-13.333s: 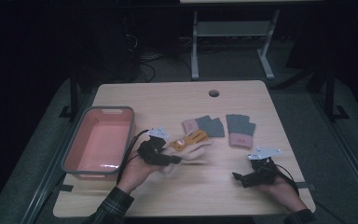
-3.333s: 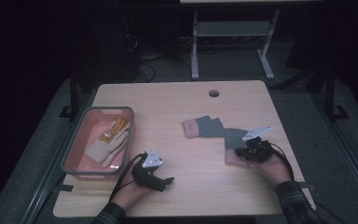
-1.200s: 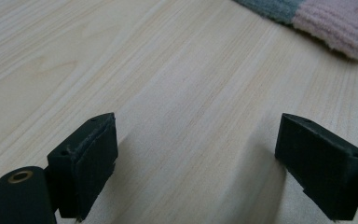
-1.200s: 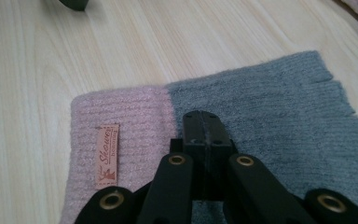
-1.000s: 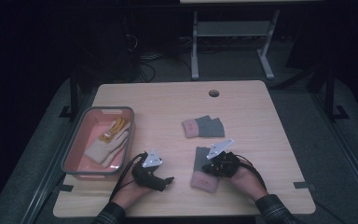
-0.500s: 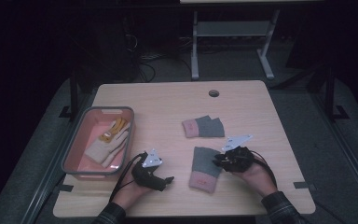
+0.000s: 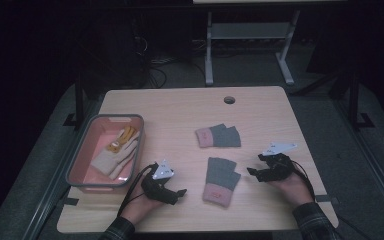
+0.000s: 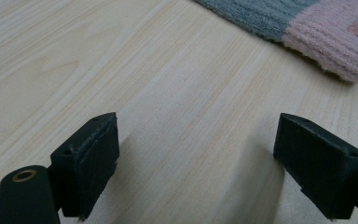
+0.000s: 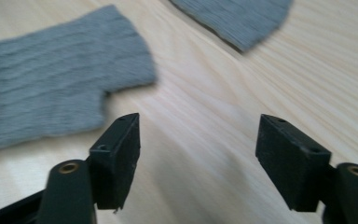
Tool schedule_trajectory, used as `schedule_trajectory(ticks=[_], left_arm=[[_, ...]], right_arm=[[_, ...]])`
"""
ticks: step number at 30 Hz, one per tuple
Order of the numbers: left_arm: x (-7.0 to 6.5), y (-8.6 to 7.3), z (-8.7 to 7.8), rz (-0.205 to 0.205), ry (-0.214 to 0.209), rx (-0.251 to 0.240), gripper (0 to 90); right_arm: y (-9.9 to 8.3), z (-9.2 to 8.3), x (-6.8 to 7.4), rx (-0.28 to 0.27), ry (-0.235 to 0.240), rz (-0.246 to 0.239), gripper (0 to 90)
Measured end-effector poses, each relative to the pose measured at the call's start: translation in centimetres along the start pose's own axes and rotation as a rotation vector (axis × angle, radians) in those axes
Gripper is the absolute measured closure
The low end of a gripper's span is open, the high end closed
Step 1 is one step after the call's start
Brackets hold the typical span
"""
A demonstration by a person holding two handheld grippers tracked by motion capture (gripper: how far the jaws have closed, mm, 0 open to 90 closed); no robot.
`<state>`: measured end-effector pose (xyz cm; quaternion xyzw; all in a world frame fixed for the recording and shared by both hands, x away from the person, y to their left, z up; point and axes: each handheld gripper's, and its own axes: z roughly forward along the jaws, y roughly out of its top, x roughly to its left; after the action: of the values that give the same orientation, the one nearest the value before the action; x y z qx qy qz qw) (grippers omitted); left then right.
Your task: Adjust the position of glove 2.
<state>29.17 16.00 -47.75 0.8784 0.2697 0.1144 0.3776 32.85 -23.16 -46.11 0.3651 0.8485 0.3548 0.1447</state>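
Black fingers [image 9: 114,158], brass rivets, grey plates, plaid sleeves [image 7: 314,222]

Table [image 7: 180,107]: pale wood, round hole [image 7: 229,100] near far edge.
Floor [image 7: 360,150]: grey carpet around it.
Frame [image 7: 250,35]: grey metal stand on the floor beyond the table.
Light: room dark, table lit.

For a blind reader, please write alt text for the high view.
Two grey-and-pink gloves, the near glove and the far glove, lie on a wooden table between the open left gripper and right gripper. A pink bin at left holds cream gloves.
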Motion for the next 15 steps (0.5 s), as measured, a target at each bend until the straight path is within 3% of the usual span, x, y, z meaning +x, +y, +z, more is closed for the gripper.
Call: schedule_trajectory(ticks=[4,9,15], left_arm=[[0.0,0.0,0.0,0.003,-0.003,-0.001,13.6],[0.2,0.7,0.1,-0.022,-0.013,0.006,14.3],[0.6,2.2,0.2,-0.017,-0.026,-0.005,18.5]], right_arm=[[-0.6,0.7,-0.9,0.022,-0.046,0.018,21.4],[-1.0,1.1,-1.7,0.011,-0.080,0.046,17.8],[-1.4,1.2,-2.1,-0.004,-0.070,0.083,13.3]])
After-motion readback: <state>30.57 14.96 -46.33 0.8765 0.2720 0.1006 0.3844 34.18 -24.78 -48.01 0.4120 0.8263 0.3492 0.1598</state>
